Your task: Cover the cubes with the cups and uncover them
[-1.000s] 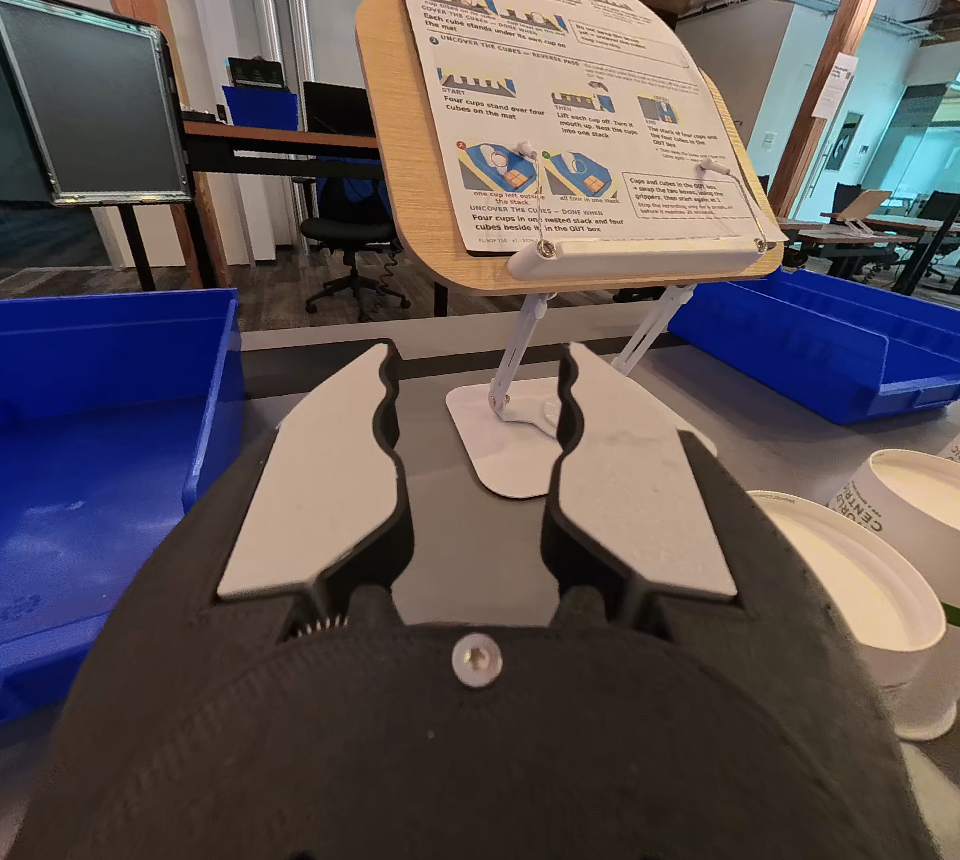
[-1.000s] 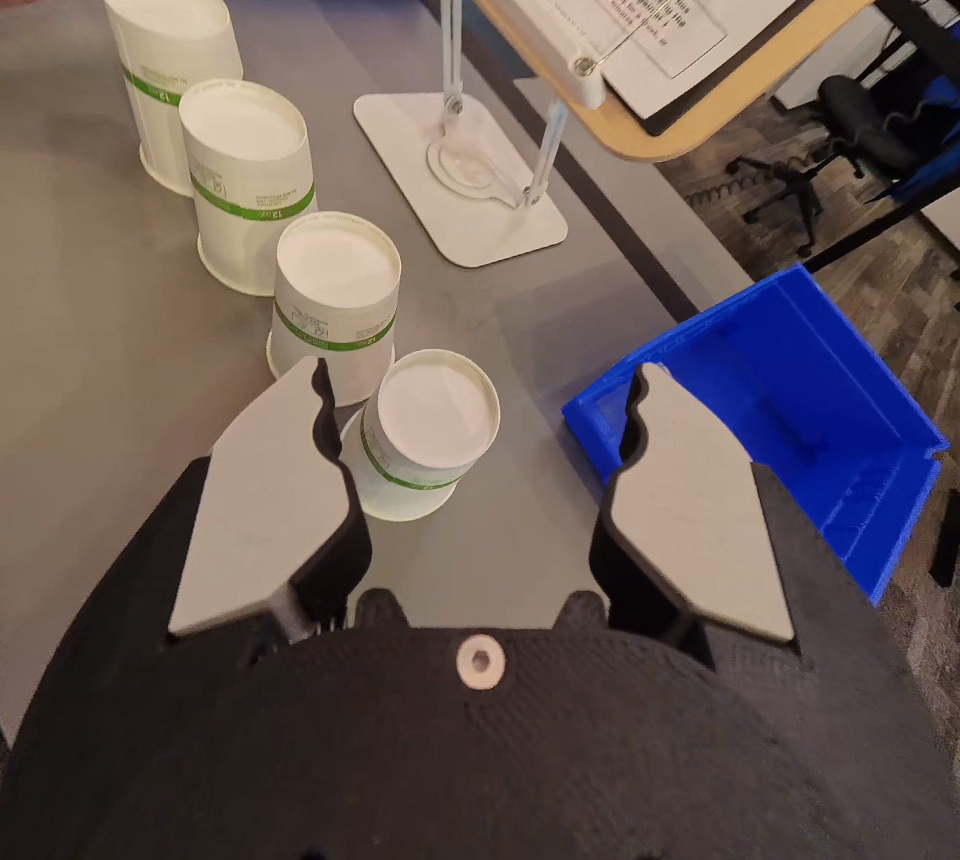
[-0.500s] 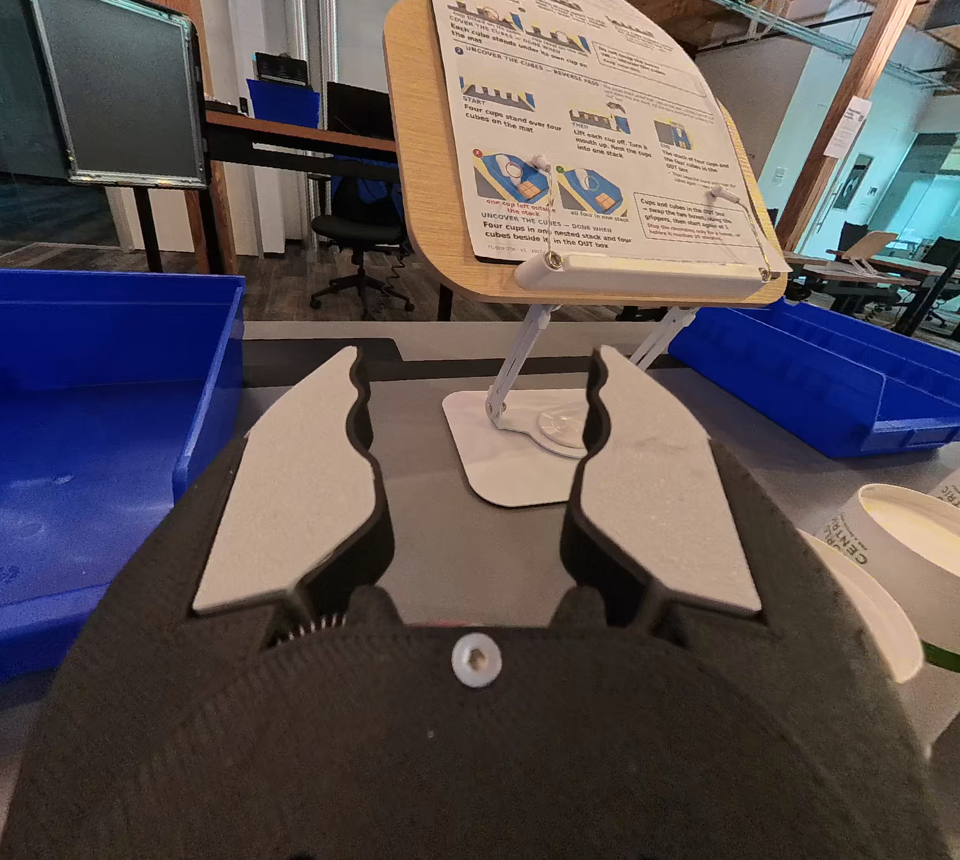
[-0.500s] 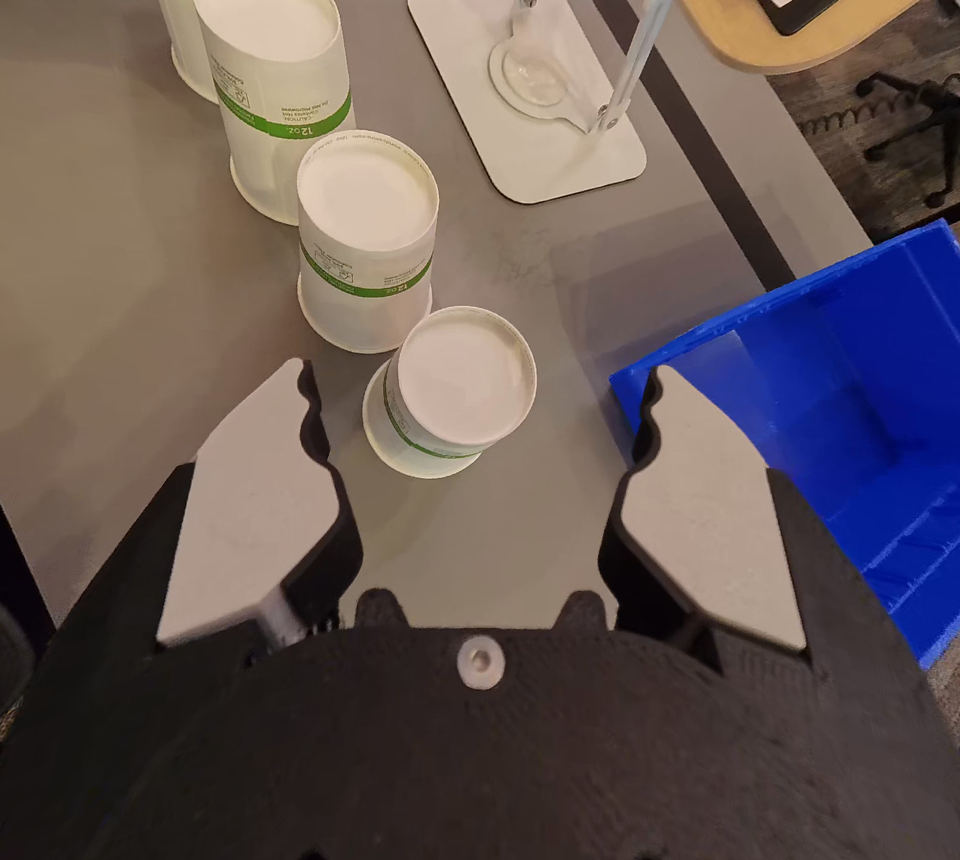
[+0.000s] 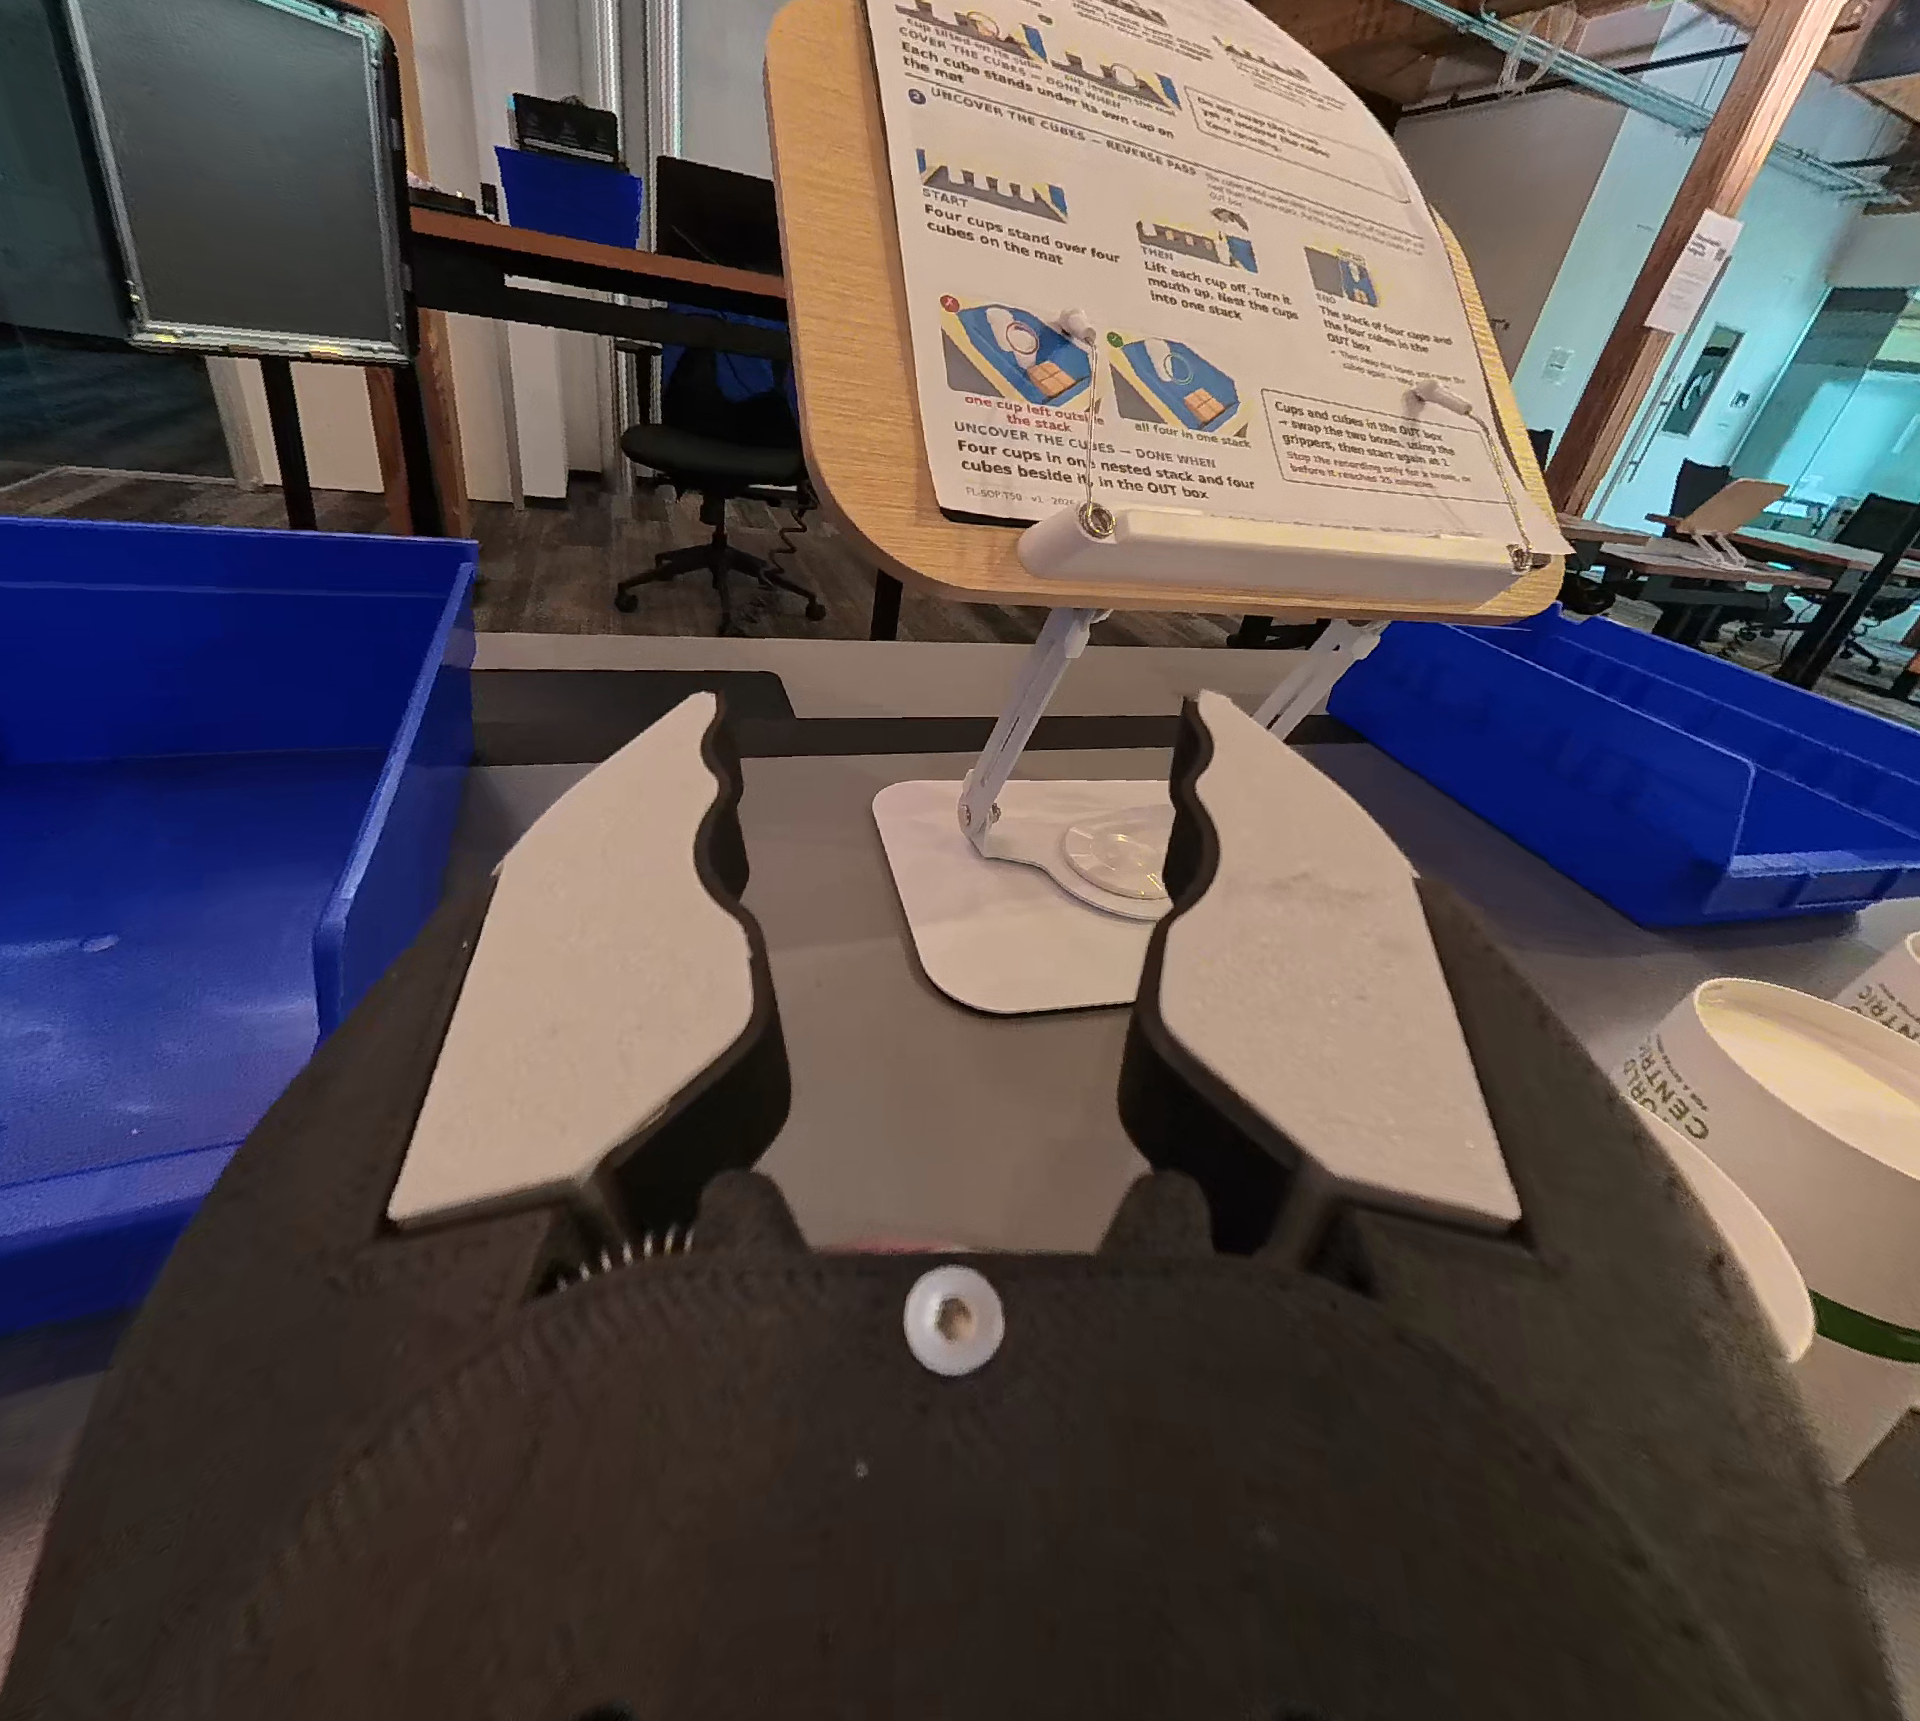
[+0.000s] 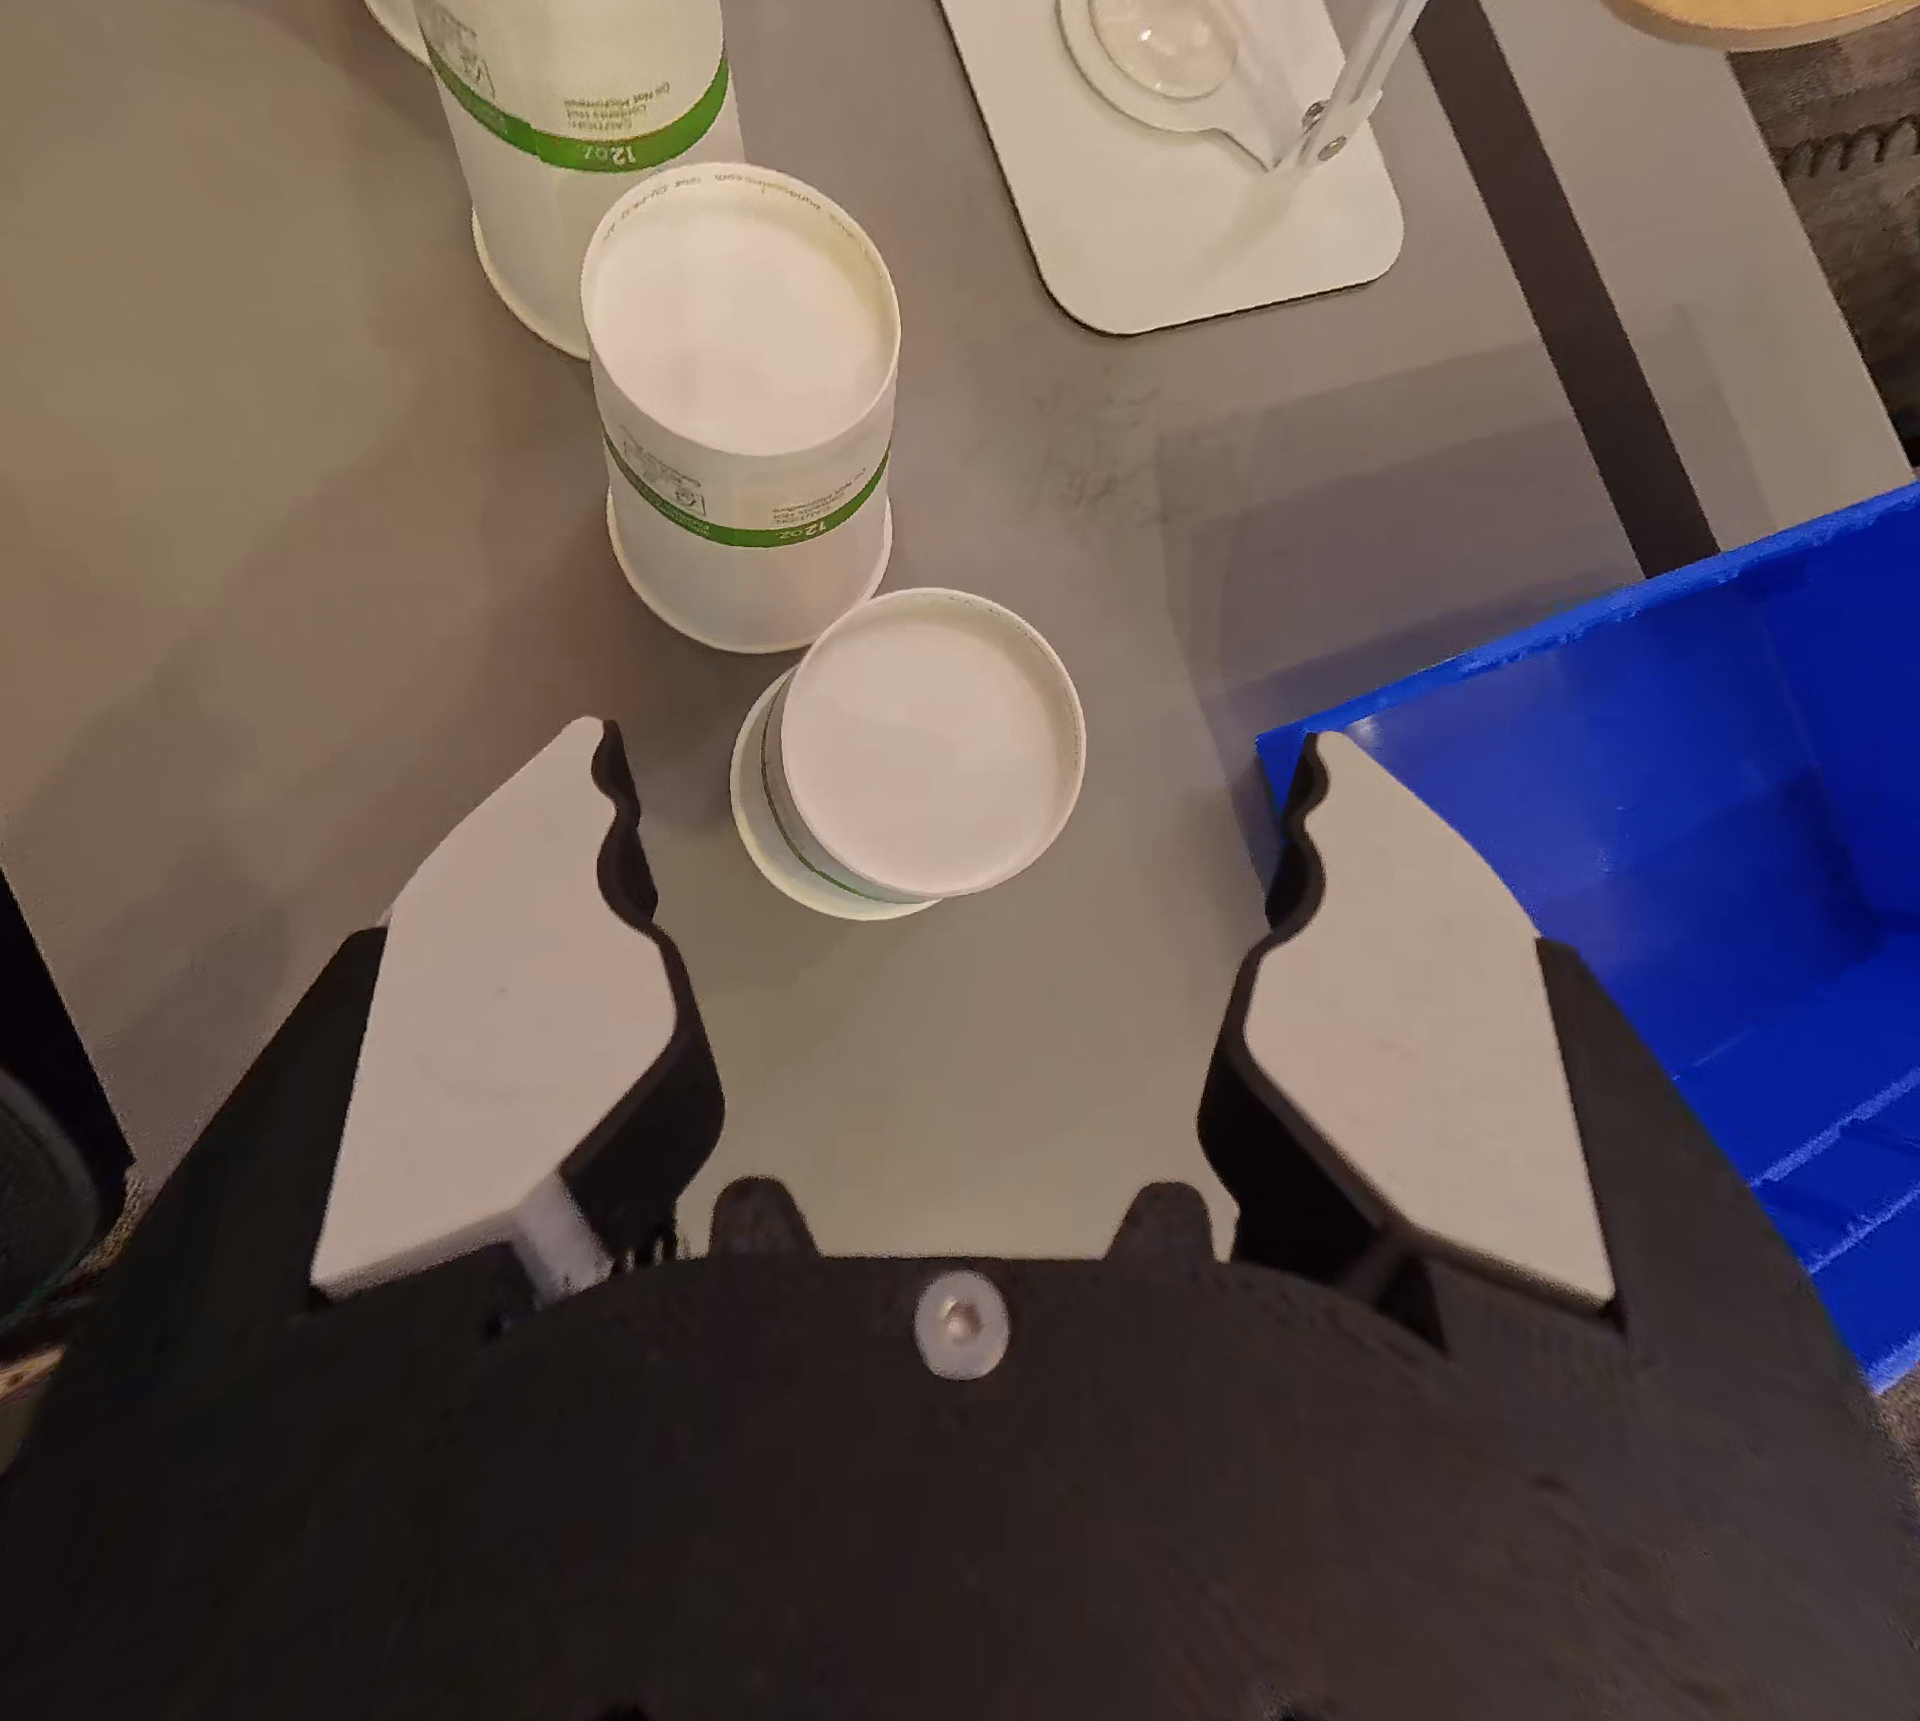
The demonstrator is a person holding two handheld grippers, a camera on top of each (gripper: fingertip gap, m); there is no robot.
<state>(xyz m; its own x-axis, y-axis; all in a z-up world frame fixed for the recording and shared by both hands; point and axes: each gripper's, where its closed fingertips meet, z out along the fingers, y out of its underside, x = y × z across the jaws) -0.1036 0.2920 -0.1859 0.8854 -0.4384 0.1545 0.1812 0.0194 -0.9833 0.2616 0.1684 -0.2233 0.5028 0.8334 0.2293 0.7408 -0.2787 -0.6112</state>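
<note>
Several white paper cups with green bands stand upside down in a row on the grey table. In the right wrist view the nearest cup [image 6: 914, 767] lies just ahead of my right gripper [image 6: 956, 741], which is open, empty and held above it. A second cup [image 6: 738, 414] and a third cup [image 6: 561, 9] follow behind. No cubes show. My left gripper [image 5: 951, 705] is open and empty over bare table, with a cup [image 5: 1787, 1152] at its right.
A blue bin [image 6: 1662, 892] sits right of the nearest cup. In the left wrist view, one blue bin [image 5: 208, 840] is on the left and another blue bin [image 5: 1610, 788] on the right. A document stand [image 5: 1143, 321] on a white base [image 5: 997, 892] stands at the table's back.
My right gripper has moved forward and tilted down over the nearest cup. My left gripper's jaws have opened wider, and the cups have slid toward the right edge of its view.
</note>
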